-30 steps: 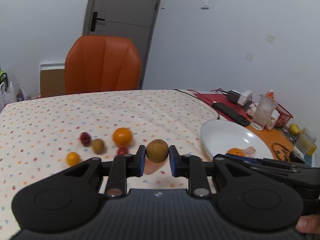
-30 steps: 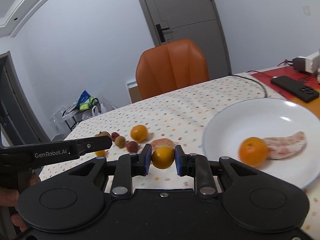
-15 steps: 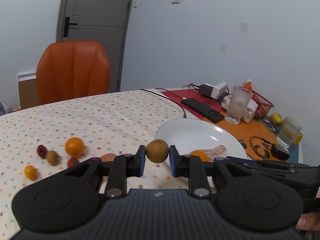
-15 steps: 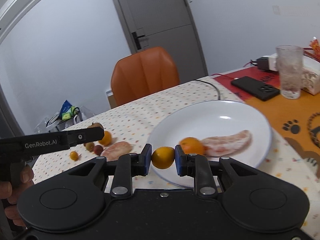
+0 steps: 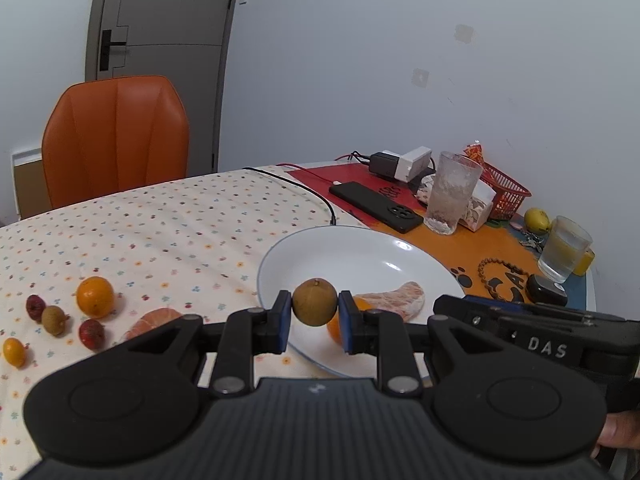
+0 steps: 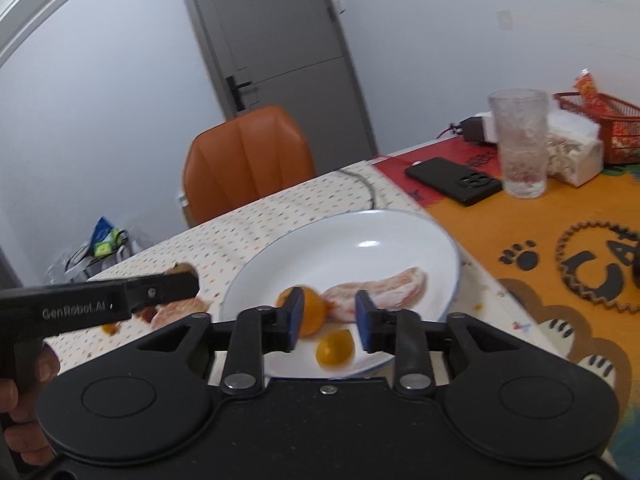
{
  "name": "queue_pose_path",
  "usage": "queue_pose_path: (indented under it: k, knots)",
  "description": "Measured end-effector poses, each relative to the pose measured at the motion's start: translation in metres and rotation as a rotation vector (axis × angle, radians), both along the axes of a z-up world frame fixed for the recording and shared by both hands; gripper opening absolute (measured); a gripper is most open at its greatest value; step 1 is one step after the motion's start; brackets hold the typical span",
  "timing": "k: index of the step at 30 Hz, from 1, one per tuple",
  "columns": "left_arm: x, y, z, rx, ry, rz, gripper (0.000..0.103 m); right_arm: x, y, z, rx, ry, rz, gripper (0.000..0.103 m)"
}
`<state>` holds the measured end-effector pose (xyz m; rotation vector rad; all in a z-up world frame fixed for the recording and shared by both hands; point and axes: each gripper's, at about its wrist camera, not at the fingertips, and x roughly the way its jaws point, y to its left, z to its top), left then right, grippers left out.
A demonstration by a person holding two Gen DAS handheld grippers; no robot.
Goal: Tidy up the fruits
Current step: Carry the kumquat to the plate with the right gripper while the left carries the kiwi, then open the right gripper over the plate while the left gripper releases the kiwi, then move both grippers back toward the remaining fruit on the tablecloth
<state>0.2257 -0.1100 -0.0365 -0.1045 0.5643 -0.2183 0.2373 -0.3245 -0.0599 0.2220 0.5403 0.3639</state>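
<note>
Fruits are landing — my right claw has just spread, dropping the kumquat near the plate rim; it may roll off. Left claw pinches a brown fruit.

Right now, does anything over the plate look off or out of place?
Nothing damaged or spilled. The small yellow-orange fruit is blurred below the right gripper, whose jaws have just been opening, apparently dropping onto the white plate. The left gripper holds a brown round fruit.

Brown round fruit clamped above white plate; small yellow-orange fruit blurred over plate's near rim.
</note>
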Motion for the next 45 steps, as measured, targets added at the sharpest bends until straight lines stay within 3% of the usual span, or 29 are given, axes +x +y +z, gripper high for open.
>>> queue_pose_path:
  k: [8,17,19,24,28,32,37,42,45]
  knots:
    - [0.009,-0.01,-0.004,-0.008,0.013,0.001,0.023,-0.002,-0.019,-0.003,0.018,0.0,-0.038,0.041]
    - [0.008,-0.002,0.001,-0.009,0.009,0.055,0.035,-0.003,-0.026,-0.007,0.032,0.014,-0.049,0.048]
    - [0.005,0.003,0.003,-0.011,0.01,0.064,0.038,-0.004,-0.024,-0.006,0.034,0.012,-0.04,0.049]
    - [-0.008,0.019,0.005,0.003,-0.002,0.085,0.058,-0.006,-0.01,-0.005,0.033,0.011,-0.015,0.053]
    - [-0.013,0.034,0.007,0.019,0.008,0.12,0.065,-0.01,0.003,-0.005,0.034,0.012,0.009,0.055]
    - [-0.024,0.05,0.01,0.031,-0.007,0.154,0.078,-0.012,0.015,-0.006,0.04,0.015,0.026,0.062]
    - [-0.037,0.065,0.015,0.049,-0.023,0.181,0.085,-0.017,0.032,0.0,0.033,-0.005,0.063,0.074]
    - [-0.05,0.082,0.017,0.061,-0.046,0.204,0.089,-0.022,0.049,0.006,0.028,-0.027,0.084,0.094]
    - [-0.057,0.095,0.019,0.056,-0.049,0.229,0.092,-0.024,0.058,0.008,0.029,-0.036,0.096,0.101]
